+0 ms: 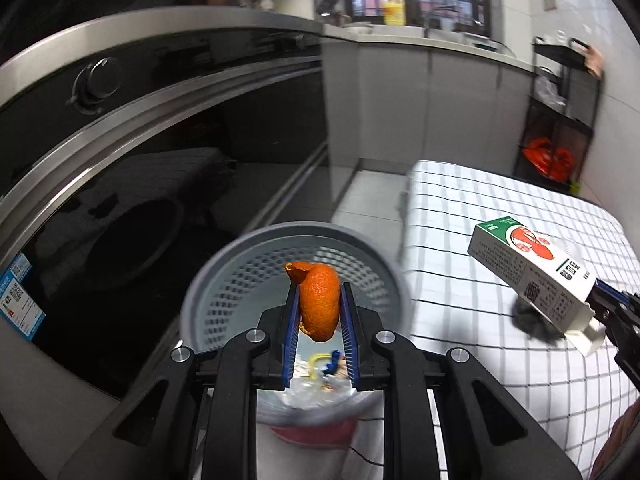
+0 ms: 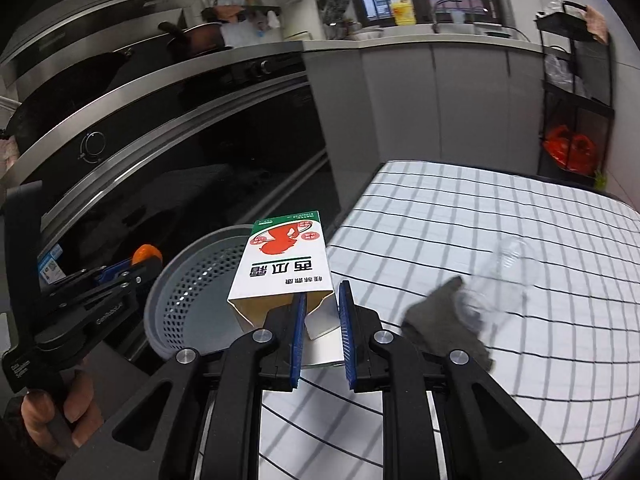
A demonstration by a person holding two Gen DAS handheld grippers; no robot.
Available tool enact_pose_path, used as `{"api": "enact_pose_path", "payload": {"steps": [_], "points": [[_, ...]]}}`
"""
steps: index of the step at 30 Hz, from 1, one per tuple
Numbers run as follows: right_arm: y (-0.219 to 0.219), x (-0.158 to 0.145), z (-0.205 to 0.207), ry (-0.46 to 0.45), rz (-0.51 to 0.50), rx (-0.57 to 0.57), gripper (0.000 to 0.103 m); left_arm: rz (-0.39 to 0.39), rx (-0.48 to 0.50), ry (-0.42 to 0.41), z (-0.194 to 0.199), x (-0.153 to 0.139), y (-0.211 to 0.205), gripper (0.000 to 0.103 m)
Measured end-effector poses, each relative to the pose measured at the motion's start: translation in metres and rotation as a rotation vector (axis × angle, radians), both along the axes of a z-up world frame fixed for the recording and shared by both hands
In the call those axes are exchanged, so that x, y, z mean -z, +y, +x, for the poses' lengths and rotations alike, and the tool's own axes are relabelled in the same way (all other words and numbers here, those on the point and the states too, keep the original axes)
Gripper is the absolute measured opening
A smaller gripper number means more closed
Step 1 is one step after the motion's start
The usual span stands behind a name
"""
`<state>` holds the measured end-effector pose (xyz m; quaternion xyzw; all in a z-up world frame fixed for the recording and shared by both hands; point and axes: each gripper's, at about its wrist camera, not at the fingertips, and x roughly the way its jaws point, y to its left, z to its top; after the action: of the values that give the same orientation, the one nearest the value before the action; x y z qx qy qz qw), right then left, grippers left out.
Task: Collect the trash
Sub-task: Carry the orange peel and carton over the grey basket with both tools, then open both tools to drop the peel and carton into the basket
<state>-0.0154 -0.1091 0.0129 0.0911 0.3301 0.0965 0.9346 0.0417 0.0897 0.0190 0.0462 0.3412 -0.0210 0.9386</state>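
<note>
My left gripper is shut on an orange peel and holds it over the grey mesh waste basket, which stands on the floor beside the table. The basket holds plastic wrap and other trash at the bottom. My right gripper is shut on the open end of a white, green and red carton box, held above the table edge near the basket. In the left wrist view the box and right gripper show at the right. The left gripper with the peel shows in the right wrist view.
The table with a white black-grid cloth is at the right. On it lie a dark grey crumpled rag and a clear plastic piece. A black oven front stands behind the basket. A black rack with red bags stands at the far right.
</note>
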Motion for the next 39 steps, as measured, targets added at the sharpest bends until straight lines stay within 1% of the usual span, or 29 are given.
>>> {"api": "enact_pose_path", "payload": {"steps": [3, 7, 11, 16, 22, 28, 33, 35, 39], "points": [[0.021, 0.003, 0.015, 0.011, 0.003, -0.031, 0.016, -0.027, -0.042, 0.012, 0.012, 0.005, 0.018, 0.02], [0.043, 0.012, 0.037, 0.035, 0.004, -0.065, 0.016, -0.044, -0.075, 0.041, 0.026, 0.013, 0.032, 0.02], [0.063, 0.021, 0.053, 0.057, 0.001, -0.096, 0.016, -0.05, -0.096, 0.068, 0.038, 0.02, 0.042, 0.02], [0.079, 0.032, 0.072, 0.089, -0.002, -0.123, 0.016, -0.037, -0.108, 0.093, 0.049, 0.027, 0.05, 0.02], [0.089, 0.042, 0.085, 0.127, -0.005, -0.155, 0.016, -0.046, -0.118, 0.143, 0.062, 0.038, 0.056, 0.02], [0.095, 0.053, 0.094, 0.179, 0.0, -0.177, 0.016, -0.044, -0.126, 0.179, 0.066, 0.046, 0.062, 0.02], [0.099, 0.055, 0.101, 0.188, 0.0, -0.185, 0.016, -0.042, -0.12, 0.193, 0.065, 0.049, 0.062, 0.02], [0.098, 0.056, 0.102, 0.19, 0.003, -0.183, 0.016, -0.039, -0.119, 0.192, 0.064, 0.049, 0.062, 0.022], [0.1, 0.055, 0.103, 0.19, 0.003, -0.184, 0.016, -0.057, -0.125, 0.2, 0.067, 0.05, 0.064, 0.023]]}}
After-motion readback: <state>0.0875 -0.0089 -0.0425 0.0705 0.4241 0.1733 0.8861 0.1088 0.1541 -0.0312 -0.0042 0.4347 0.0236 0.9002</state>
